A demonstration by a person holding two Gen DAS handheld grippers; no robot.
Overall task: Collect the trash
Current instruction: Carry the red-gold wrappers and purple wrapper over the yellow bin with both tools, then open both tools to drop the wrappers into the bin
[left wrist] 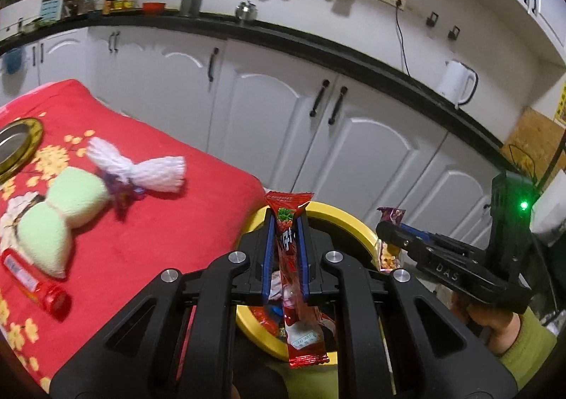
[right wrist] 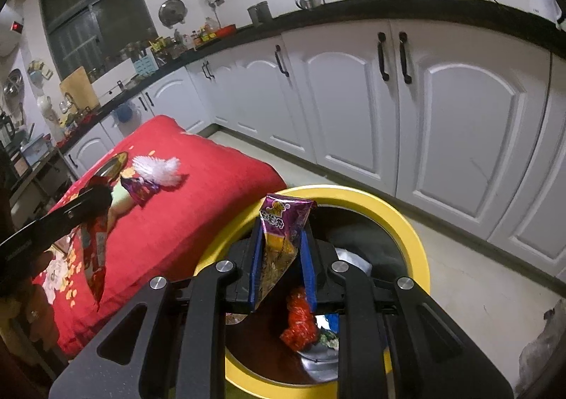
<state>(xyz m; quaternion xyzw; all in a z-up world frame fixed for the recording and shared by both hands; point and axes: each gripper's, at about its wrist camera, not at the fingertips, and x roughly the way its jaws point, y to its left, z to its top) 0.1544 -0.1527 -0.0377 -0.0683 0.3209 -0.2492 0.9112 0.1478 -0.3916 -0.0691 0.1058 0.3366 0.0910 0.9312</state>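
Only the right wrist view shows crumpled wrappers inside the yellow bin.

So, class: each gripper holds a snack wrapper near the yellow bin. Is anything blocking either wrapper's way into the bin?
Nothing visible does. The purple wrapper in the right gripper hangs over the yellow bin, whose mouth is open. The red wrapper in the left gripper is at the rim.

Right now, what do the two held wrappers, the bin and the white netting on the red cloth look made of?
Red wrapper: thin glossy plastic film, shiny, with crimped ends.
Purple wrapper: likely foil-lined plastic, creased and reflective.
Bin: smooth yellow rim, probably hard plastic; the material is not certain.
White netting: looks like soft foam mesh, ribbed and matte.
Red cloth: fuzzy fabric, no shine.
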